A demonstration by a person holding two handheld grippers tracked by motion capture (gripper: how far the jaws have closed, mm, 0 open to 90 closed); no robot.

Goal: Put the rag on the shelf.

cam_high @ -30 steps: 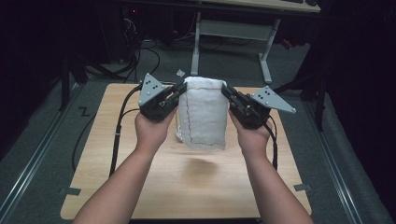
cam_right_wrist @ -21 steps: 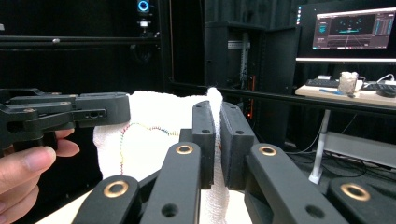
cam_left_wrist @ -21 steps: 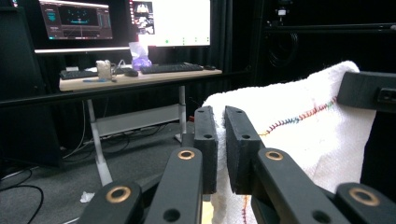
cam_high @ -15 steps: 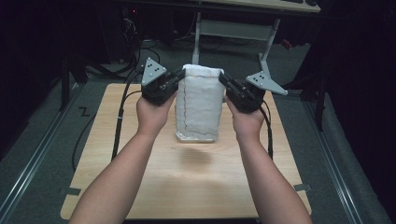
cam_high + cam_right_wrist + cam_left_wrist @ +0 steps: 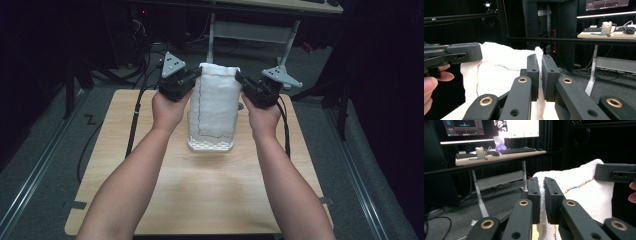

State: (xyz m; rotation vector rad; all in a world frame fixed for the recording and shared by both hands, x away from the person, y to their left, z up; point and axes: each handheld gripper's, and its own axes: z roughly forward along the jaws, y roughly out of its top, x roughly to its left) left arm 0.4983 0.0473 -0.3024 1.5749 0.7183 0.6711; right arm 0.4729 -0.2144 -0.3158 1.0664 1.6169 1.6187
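High view has both forearms coming in from the bottom edge, reaching forward over the wooden bench (image 5: 200,200). The left hand (image 5: 169,107) and right hand (image 5: 261,117) each hold a gripper up at about the same height, one on either side of a white towel (image 5: 214,102).

The towel hangs between them as a tall folded rectangle with a thin line of coloured stitching running round it. Its lower edge sits on or just above the bench, can't tell which. No containers anywhere on the bench.

The left gripper (image 5: 196,76) has its jaws nearly closed, pinching the towel's top left corner. In the left gripper view the cloth is squeezed in the narrow gap between the left gripper's (image 5: 542,200) jaws. Same deal for the right gripper (image 5: 241,79) on the top right corner, and the right gripper view shows the towel edge caught between the right gripper's (image 5: 540,76) almost-shut jaws.

Compared with a second ago, both hands have moved farther from the person and a bit higher, so the towel hangs longer and straighter.

Past the bench there's dark floor and the legs of a desk (image 5: 295,37).
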